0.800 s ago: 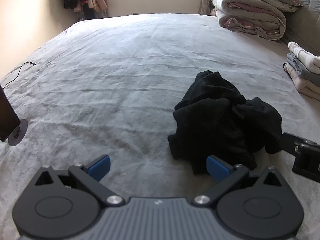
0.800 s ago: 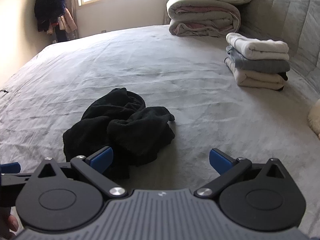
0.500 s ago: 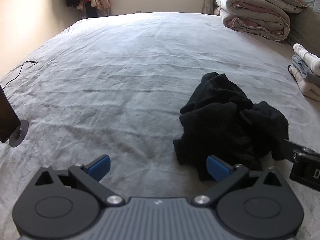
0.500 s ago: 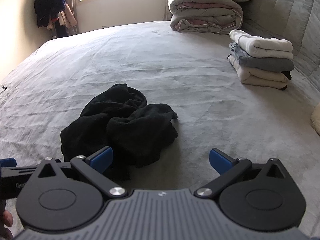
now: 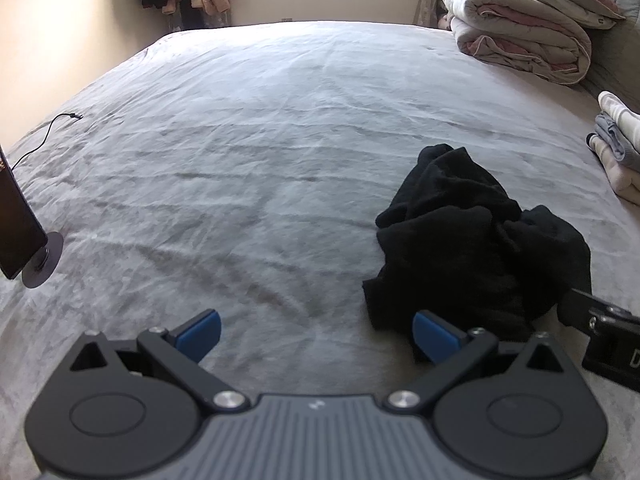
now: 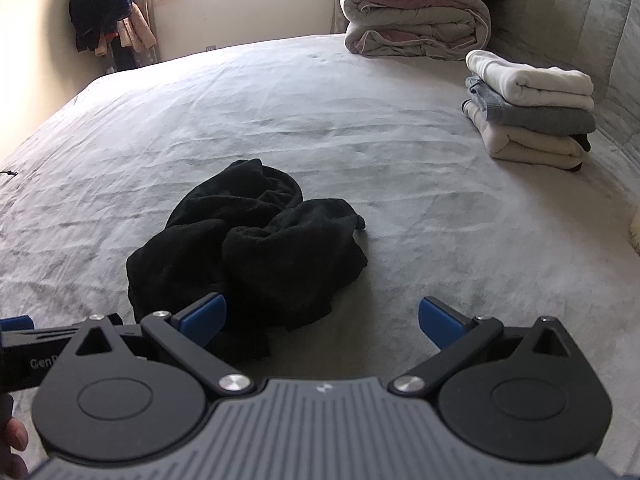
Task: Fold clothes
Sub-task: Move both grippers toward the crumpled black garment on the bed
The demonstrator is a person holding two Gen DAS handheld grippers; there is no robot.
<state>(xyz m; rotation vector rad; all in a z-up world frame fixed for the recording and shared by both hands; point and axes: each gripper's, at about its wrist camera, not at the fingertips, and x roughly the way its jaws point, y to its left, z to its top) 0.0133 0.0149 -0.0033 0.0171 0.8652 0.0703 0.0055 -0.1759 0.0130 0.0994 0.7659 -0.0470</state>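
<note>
Left wrist: left gripper [image 5: 316, 334] jaws wide, empty — black garment [image 5: 476, 240] crumpled on bed [image 5: 240, 140], ahead-right. Right wrist: right gripper [image 6: 320, 320] wide, empty, garment [image 6: 248, 248] ahead-left. Pre-grasp step; next probably find an edge and spread it.

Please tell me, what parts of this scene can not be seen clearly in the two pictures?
- Black garment, both views: crumpled, so its type is hidden; the near edge sits behind the gripper bodies.
- Folded stack, left view: cut by the right edge.
- Dark device on a stand, left view: cut by the left edge.
- Hanging clothes, right view: too dark.
</note>
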